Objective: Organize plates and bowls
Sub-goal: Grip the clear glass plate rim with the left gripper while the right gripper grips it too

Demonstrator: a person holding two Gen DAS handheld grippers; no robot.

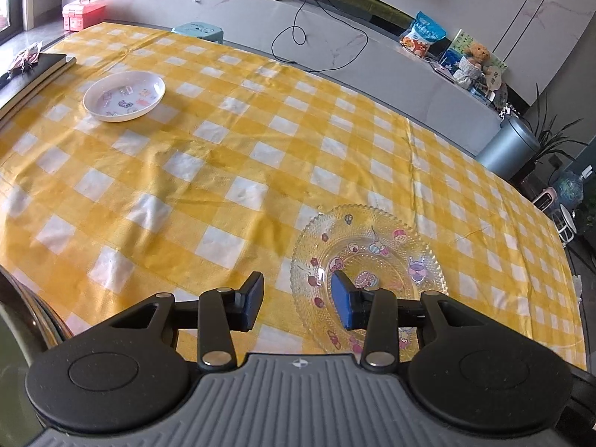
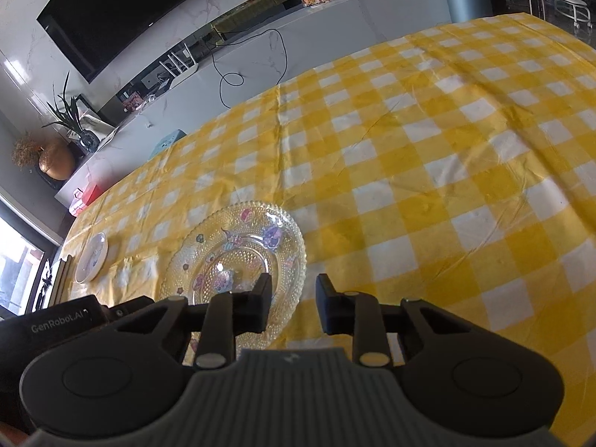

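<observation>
A clear glass plate (image 1: pixel 372 260) with cartoon stickers and a beaded rim lies on the yellow checked tablecloth near the front edge. My left gripper (image 1: pixel 296 303) is open; its right finger hangs over the plate's left part, its left finger over the cloth. The plate also shows in the right wrist view (image 2: pixel 238 257). My right gripper (image 2: pixel 292 307) is open, its left finger over the plate's right rim, its right finger over the cloth. A white bowl (image 1: pixel 124 96) with stickers sits far left; it also shows in the right wrist view (image 2: pixel 91 257).
Dark books (image 1: pixel 37 74) lie at the table's left edge. A pink box (image 1: pixel 82 13), a teal stool (image 1: pixel 197 31), a cable, a snack bag (image 1: pixel 422 35) and a grey bin (image 1: pixel 508 145) stand beyond the table. The left gripper's body (image 2: pixel 59 324) shows at lower left.
</observation>
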